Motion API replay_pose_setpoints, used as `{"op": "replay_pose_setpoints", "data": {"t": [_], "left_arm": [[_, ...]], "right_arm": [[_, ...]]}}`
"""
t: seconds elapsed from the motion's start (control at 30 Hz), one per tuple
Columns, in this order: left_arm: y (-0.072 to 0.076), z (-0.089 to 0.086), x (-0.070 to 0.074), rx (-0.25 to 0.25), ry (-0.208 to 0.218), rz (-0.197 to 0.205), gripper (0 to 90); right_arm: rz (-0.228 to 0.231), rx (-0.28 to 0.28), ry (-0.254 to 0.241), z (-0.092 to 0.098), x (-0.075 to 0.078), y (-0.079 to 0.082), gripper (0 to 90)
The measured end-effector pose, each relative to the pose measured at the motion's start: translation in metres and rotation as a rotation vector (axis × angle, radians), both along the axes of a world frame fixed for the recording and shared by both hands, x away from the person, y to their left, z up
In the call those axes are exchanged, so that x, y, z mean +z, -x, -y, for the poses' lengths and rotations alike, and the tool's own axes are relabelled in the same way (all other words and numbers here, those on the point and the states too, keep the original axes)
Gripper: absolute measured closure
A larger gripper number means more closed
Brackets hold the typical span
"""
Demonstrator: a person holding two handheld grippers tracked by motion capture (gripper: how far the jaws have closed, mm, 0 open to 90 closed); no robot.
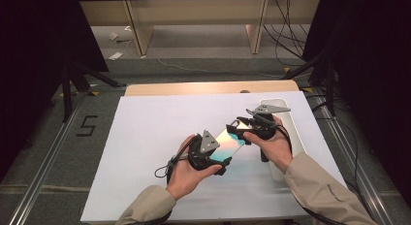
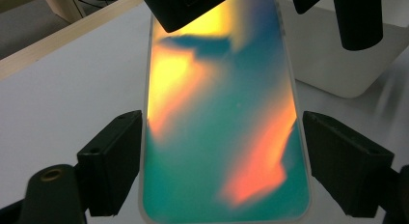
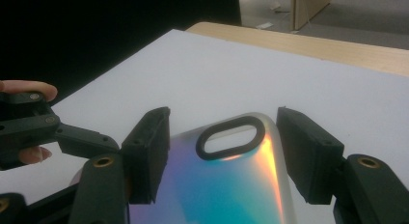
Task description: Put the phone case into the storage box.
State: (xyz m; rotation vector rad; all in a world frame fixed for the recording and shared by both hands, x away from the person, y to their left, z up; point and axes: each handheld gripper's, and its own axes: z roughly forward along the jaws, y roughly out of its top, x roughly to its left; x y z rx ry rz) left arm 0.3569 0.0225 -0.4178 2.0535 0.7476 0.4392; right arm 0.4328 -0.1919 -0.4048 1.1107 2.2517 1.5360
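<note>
A white sheet [image 1: 160, 137] covers the table, a wooden edge [image 1: 208, 88] behind it and a white tray [image 1: 291, 123] at right. Above the sheet, an iridescent phone case [image 1: 229, 143], teal with orange gleams and a black oval camera ring [image 3: 230, 138], spans both grippers. The left gripper [image 1: 213, 159] clamps its sides. The right gripper [image 1: 241, 130] has its jaws either side; whether they press I cannot tell.

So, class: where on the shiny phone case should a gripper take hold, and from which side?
Probably across the two long edges of the phone case, coming in from a short end, as the left gripper does. The case is flat and thin, and its straight, parallel sides suit opposed pads.
</note>
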Motion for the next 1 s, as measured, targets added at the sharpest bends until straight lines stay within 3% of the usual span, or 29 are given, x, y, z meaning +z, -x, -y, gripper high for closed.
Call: {"op": "replay_pose_setpoints", "data": {"t": [0.47, 0.97, 1.0], "left_arm": [[-0.0004, -0.0002, -0.0014, -0.002, -0.007, 0.001, 16.7], [-0.0013, 0.0005, -0.0050, 0.002, -0.027, 0.009, 16.7], [-0.0017, 0.0004, -0.0061, -0.002, -0.030, 0.008, 16.7]], "right_arm": [[-0.005, -0.001, -0.016, 0.0020, 0.0012, -0.0001, 47.8], [0.000, 0.009, -0.079, 0.0068, 0.0071, 0.0006, 61.4], [-0.009, 0.013, -0.101, 0.0077, 0.0078, 0.0007, 64.9]]}}
